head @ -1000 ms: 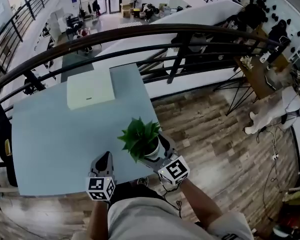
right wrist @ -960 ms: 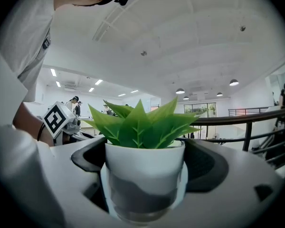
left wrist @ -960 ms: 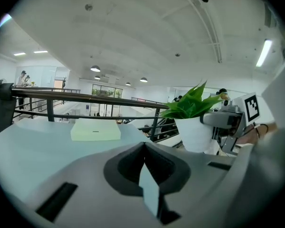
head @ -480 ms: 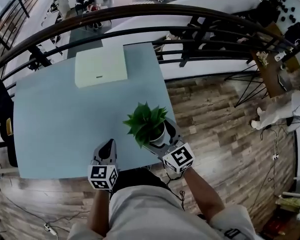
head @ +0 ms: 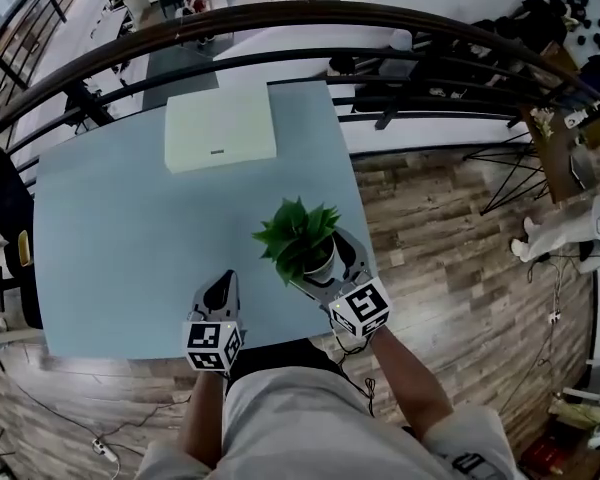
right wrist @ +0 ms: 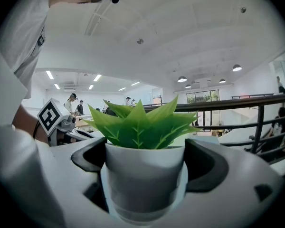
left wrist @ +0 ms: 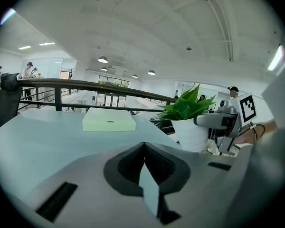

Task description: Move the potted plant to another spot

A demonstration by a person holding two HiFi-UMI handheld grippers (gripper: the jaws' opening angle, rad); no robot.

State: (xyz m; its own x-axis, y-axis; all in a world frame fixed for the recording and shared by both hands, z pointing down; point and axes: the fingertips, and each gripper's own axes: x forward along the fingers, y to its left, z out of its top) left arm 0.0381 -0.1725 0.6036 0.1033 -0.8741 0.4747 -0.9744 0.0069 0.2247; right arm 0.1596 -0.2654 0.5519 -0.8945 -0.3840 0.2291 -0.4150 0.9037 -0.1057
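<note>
A small green plant in a white pot [head: 318, 258] stands near the front right corner of the pale blue table [head: 110, 238]. My right gripper [head: 325, 268] is shut on the pot, one jaw on each side of it. In the right gripper view the potted plant [right wrist: 143, 175] fills the space between the jaws, its leaves spreading above them. My left gripper [head: 220, 293] rests shut over the table's front edge, left of the plant, holding nothing. From the left gripper view the potted plant [left wrist: 190, 132] shows at right, clamped by the other gripper.
A flat pale green box [head: 220, 128] lies at the table's far side. A dark metal railing [head: 280, 28] curves behind the table. Wooden floor [head: 450, 238] lies to the right, and a black chair [head: 5, 228] stands at the table's left.
The view has shifted, so table and plant sit slightly farther right and higher in frame. My right gripper keeps its hold on the pot; the left gripper stays beside it.
</note>
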